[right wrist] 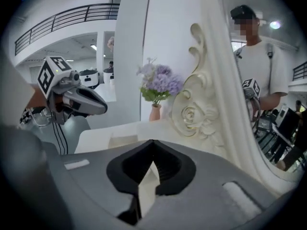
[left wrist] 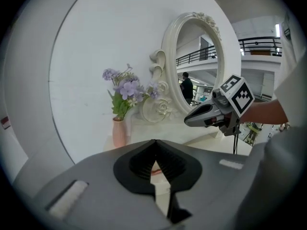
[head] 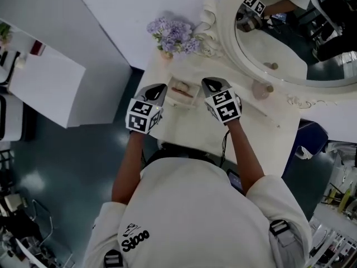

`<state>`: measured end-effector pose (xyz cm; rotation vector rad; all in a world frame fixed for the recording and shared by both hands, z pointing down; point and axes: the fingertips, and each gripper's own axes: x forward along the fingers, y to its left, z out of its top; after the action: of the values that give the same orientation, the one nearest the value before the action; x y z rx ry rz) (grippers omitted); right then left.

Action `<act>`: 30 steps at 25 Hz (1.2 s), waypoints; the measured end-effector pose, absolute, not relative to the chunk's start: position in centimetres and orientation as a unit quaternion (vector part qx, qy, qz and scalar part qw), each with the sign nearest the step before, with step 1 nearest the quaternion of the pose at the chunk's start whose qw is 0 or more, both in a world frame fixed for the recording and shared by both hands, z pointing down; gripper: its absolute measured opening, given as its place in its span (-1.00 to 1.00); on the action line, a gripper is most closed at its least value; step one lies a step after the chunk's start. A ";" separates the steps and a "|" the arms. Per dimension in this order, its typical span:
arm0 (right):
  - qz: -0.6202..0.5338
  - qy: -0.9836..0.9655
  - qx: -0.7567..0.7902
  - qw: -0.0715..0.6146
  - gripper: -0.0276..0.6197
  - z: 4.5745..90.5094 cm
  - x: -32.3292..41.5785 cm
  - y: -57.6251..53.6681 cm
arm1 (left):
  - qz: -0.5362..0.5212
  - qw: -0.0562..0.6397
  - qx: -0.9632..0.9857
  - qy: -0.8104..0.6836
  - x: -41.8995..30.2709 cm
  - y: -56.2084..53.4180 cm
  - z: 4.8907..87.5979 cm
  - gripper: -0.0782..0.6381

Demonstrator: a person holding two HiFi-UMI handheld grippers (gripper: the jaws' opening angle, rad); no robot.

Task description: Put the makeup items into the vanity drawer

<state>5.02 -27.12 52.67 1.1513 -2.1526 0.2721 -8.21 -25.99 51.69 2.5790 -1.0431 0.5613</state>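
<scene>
The white vanity table (head: 245, 144) spreads out under and ahead of both tools. Between the tips of the left gripper (head: 158, 88) and the right gripper (head: 209, 83), a small open box (head: 183, 92) sits on the top, with pinkish items (head: 182, 90) lying inside (too small to name). Beyond the left gripper's tip, at the table's far edge, stands a slim pink vase (head: 166, 53) of lilac flowers (head: 175, 33). Beside it, ahead and right of the right gripper, the ornate cream frame of an oval mirror (head: 230, 49) rises from the table. Right of the right gripper, near the mirror's foot, a rounded pale pink bottle (head: 260, 89) stands on the bare top, well apart from the box.
</scene>
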 end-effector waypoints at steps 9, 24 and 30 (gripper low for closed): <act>0.024 -0.789 0.563 0.247 -0.91 41.6 13.8 -23.1 | 0.161 0.065 0.926 -0.336 -2.8 -25.9 44.0 -0.73; -0.078 -0.744 0.641 0.169 -0.91 28.8 20.4 -15.0 | 0.099 -0.076 0.961 -0.246 6.7 -20.0 32.1 -0.73; -0.088 -0.741 0.647 0.161 -0.91 27.7 20.7 -14.1 | 0.084 -0.087 0.964 -0.235 7.3 -18.8 30.2 -0.73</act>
<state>20.72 -14.07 27.68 1.8465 -2.1149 -0.2517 7.34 -18.79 30.24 3.2102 -0.7823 0.2808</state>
